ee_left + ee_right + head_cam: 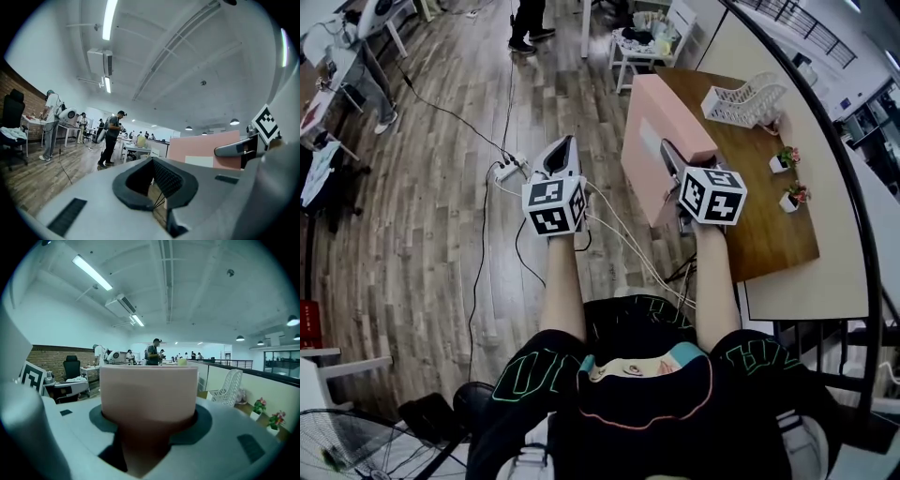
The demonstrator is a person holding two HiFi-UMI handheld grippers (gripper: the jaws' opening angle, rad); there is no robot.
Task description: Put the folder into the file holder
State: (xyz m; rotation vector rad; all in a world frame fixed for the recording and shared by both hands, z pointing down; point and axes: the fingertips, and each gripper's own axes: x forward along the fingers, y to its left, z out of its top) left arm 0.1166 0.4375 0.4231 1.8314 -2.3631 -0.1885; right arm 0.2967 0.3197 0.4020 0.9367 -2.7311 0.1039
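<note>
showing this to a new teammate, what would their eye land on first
The thick pink folder stands out first, clamped upright in the right claw at the left edge of the wooden table. Next is the white file holder at the table's far end. The left claw hangs over the wood floor, holding nothing.

No readable text or labels, green shirt lettering (pixel 528 375) illegible

pink folder (pixel 149 394) clamped between fingers (pixel 201 425), white file holder (pixel 228 387) right
</note>
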